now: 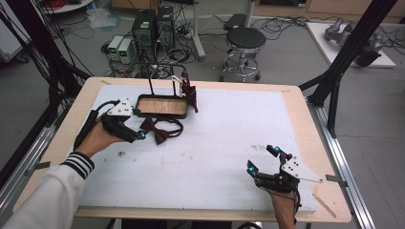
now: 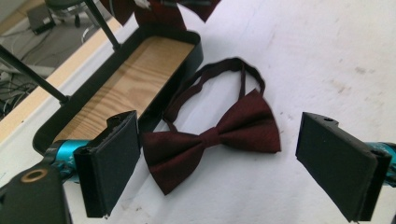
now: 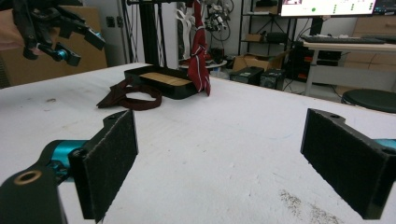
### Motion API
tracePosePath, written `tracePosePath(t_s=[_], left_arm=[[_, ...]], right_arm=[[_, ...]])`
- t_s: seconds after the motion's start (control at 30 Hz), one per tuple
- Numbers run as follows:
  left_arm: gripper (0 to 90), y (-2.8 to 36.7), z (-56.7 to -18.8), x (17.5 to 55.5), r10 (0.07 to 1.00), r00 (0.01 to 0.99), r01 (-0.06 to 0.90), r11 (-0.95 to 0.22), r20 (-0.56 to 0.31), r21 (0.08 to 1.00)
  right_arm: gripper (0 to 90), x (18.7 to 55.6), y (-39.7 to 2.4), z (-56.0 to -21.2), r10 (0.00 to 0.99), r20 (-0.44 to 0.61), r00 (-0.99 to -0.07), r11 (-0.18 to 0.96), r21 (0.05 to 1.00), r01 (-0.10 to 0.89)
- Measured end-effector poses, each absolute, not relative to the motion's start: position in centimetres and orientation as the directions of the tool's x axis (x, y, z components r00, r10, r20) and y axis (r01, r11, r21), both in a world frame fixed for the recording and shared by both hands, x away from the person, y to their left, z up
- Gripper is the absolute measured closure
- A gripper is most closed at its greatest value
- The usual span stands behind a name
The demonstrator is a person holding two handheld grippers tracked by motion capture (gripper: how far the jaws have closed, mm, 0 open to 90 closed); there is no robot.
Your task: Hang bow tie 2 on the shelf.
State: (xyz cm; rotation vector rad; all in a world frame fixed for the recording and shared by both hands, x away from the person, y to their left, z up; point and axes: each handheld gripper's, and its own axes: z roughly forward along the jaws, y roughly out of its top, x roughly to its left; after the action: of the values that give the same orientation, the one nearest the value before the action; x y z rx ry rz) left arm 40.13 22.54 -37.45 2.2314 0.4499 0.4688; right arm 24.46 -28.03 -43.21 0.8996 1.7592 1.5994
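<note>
From the high view I see a wooden table (image 1: 57, 129) covered by a white mat (image 1: 229, 143), with a black stool (image 1: 245, 40), computer towers (image 1: 153, 26) and tangled cables on the floor beyond it. At the mat's far left sits a black tray with a wooden floor (image 1: 160, 106), carrying thin black uprights. A dark red cloth piece (image 1: 189, 93) hangs at the tray's right end, and nothing lies between my grippers and the bow tie.

The bow tie (image 1: 161, 129) lies flat on the mat just in front of the tray, dark maroon, its knot pinched at the centre and its strap looping toward the tray. My left gripper (image 1: 136, 134) hovers just to the bow tie's left, jaws spread wide. My right gripper (image 1: 263, 160) sits well apart, near the mat's front right corner, jaws also spread wide and holding nothing.

The left gripper view shows the bow tie (image 2: 212, 137) close up between the two black jaws, untouched, with fine fabric weave visible and the tray (image 2: 126, 81) just behind it. The right gripper view looks low across the mat, showing the bow tie's strap (image 3: 128, 95) as a dark loop, the hanging red cloth (image 3: 199, 51) in profile, and the left gripper (image 3: 70, 42) raised above the mat.
</note>
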Motion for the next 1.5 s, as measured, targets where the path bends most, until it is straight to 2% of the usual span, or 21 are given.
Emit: tracePosePath(t_s=[0.4,1.23,1.5], left_arm=[[14.2,21.1,-38.2,43.2,0.427,0.893,0.208,-0.669,0.141,0.714],[14.4,21.9,-41.3,45.9,0.562,0.827,0.453,-0.665,-0.001,0.593],[18.4,22.1,-41.8,46.3,0.591,0.805,0.510,-0.639,-0.057,0.575]], right_arm=[[10.2,24.5,-28.1,-43.3,0.804,0.020,-0.594,0.049,0.994,0.099],[10.2,24.5,-28.1,-43.3,0.802,0.013,-0.597,0.053,0.994,0.093],[10.1,24.5,-28.0,-43.3,0.802,0.019,-0.597,0.050,0.994,0.098]])
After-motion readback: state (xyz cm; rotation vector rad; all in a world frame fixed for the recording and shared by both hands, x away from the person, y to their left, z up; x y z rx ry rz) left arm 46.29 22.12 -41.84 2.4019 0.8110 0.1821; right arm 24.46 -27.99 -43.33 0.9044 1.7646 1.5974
